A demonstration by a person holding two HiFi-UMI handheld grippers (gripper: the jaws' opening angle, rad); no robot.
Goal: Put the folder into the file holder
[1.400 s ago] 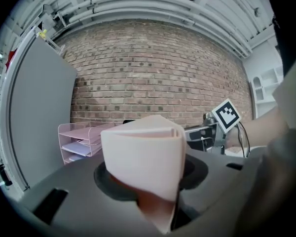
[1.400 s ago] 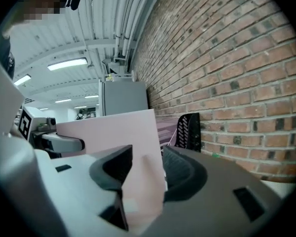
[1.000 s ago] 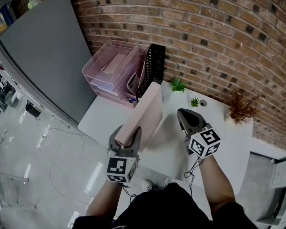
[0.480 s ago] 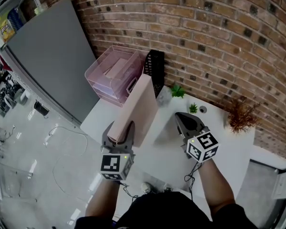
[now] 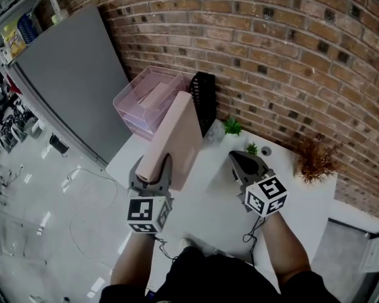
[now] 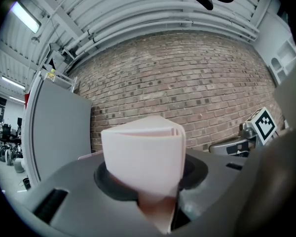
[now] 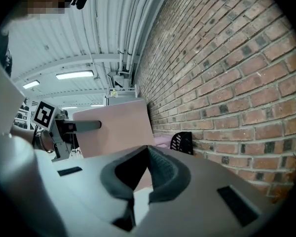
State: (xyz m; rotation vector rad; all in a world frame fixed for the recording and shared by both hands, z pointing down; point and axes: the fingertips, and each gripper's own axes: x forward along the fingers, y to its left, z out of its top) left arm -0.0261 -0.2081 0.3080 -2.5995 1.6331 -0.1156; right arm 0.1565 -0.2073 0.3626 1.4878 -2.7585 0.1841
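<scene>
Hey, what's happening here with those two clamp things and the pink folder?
A person holds a gripper in each hand over a white table. The left gripper is clamped on a pink folder, held up off the table and pointing toward the black file holder by the brick wall. The right gripper is shut and empty beside it. The folder is not in the holder yet.
</scene>
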